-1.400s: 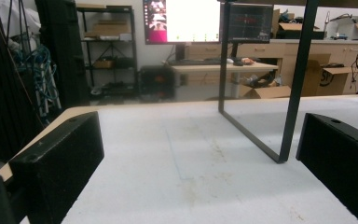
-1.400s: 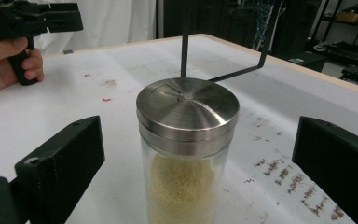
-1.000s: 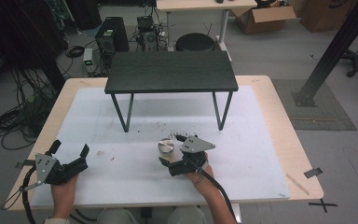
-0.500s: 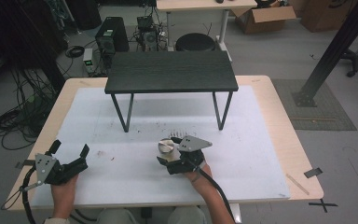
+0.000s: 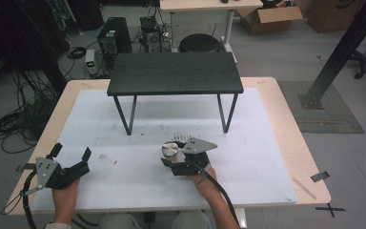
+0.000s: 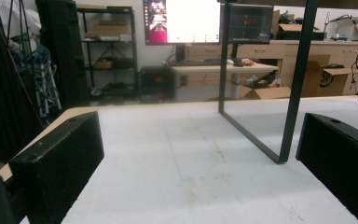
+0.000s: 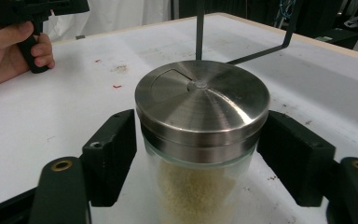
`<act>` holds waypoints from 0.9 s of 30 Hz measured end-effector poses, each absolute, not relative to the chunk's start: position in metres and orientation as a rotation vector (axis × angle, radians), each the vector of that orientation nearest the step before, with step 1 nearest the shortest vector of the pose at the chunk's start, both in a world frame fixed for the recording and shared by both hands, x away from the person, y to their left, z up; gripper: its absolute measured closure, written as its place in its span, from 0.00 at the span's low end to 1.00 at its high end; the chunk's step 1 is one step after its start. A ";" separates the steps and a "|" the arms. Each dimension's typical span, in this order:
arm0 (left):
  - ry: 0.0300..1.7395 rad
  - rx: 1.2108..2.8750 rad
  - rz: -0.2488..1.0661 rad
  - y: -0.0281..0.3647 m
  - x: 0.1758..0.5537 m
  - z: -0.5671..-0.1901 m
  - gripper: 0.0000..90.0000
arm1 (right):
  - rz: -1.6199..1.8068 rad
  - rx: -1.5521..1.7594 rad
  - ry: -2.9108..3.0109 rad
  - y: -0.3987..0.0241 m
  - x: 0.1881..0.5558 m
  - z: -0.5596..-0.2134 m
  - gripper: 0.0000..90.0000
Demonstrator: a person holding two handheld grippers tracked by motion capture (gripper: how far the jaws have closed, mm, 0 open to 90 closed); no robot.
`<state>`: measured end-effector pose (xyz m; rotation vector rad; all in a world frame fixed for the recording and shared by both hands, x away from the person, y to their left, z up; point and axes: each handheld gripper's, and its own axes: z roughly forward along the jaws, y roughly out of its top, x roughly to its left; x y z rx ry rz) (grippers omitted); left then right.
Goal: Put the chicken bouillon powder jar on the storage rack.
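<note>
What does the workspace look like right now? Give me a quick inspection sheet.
Surface: white mat on a wooden table, stained, with small red crumbs.
Job's things: glass shaker jar, steel lid on, pale granules inside, upright on the mat.
Clutter: small black bench standing on the mat.
Grippers: right gripper jaws have just been closing, pads against the jar's sides; left gripper open, nothing between its jaws.
Cables: one trails from each gripper.
Surroundings: desks, monitor, cardboard boxes, floor wiring.

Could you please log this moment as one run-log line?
right tool: jaws just closing around jar | jar: upright on table, lid on | left tool: open, empty
</note>
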<state>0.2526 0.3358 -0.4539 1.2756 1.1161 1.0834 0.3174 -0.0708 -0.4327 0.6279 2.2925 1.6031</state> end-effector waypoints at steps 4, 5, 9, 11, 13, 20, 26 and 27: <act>1.116 1.276 1.083 0.336 0.253 -0.454 0.01 | 1.616 0.632 2.300 -0.071 0.319 -0.433 0.38; 1.116 1.275 1.083 0.336 0.252 -0.454 0.01 | 1.617 0.635 2.302 -0.071 0.319 -0.433 0.39; 1.116 1.274 1.083 0.336 0.253 -0.454 0.01 | 1.620 0.628 2.307 -0.071 0.319 -0.433 0.42; 1.116 1.274 1.083 0.336 0.253 -0.454 0.01 | 1.624 0.623 2.305 -0.071 0.319 -0.432 0.44; 1.115 1.274 1.083 0.336 0.253 -0.454 0.01 | 1.626 0.622 2.306 -0.071 0.319 -0.432 0.45; 1.115 1.273 1.083 0.336 0.252 -0.454 0.01 | 1.616 0.612 2.305 -0.071 0.319 -0.432 0.47; 1.115 1.273 1.083 0.336 0.252 -0.454 0.01 | 1.604 0.602 2.301 -0.071 0.318 -0.431 0.47; 1.115 1.273 1.083 0.336 0.252 -0.454 0.01 | 1.604 0.602 2.301 -0.071 0.318 -0.431 0.47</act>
